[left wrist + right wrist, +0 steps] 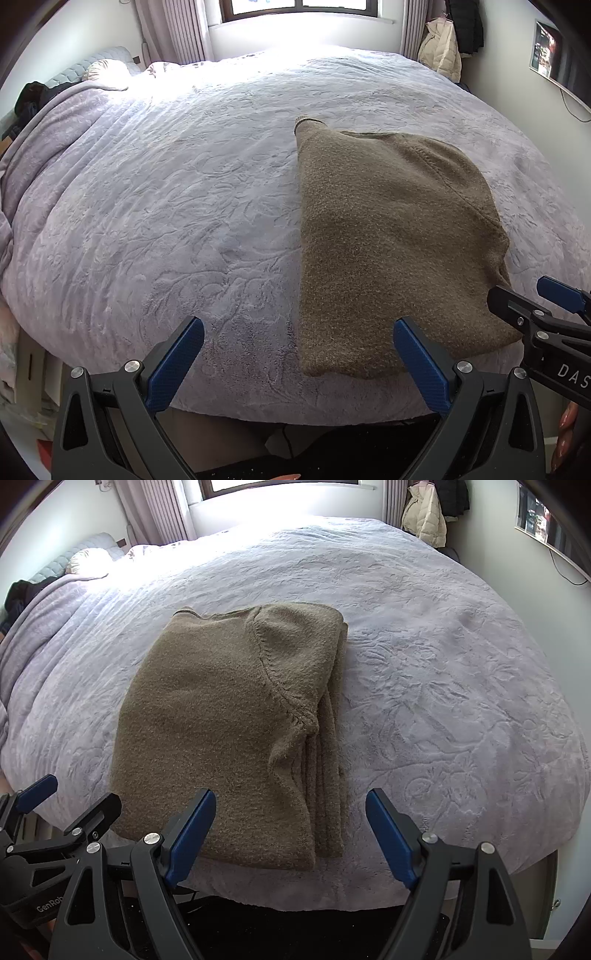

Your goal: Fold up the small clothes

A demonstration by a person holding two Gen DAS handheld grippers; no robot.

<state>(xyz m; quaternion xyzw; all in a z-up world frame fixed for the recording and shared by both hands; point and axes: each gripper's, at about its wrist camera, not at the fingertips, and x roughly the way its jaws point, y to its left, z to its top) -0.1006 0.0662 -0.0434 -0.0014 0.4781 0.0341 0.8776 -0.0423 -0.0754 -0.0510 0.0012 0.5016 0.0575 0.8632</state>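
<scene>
1. the brown knitted sweater (221, 731) lies folded on the lilac bedspread (443, 686), near the bed's front edge; in the right wrist view it fills the middle and the 9 o'clock side of the frame; in the left wrist view it sits toward 3 o'clock.
2. the sweater's layers are stacked along its right-hand side, where several folded edges run from 12 toward 6 o'clock; a sleeve seam curves across its top surface; its collar points toward 12 o'clock, at the window (299, 7).
3. the left gripper (299, 354) hangs above the front edge of the bed with its blue pads spread wide; nothing sits between them; its right-hand pad lies over the sweater's near corner in the picture, though whether it touches the cloth cannot be told.
4. the right gripper (291, 834) also stands wide apart and holds nothing; the sweater's near right corner shows in the gap between its pads, but neither pad presses on it.
5. each gripper shows in the other's view: the right one at 3 o'clock in the left wrist view, the left one at 8 o'clock in the right wrist view.
6. a cream jacket (441, 48) hangs at about 1 o'clock beside the curtain (177, 29); pillows (107, 72) lie at 10 o'clock.
</scene>
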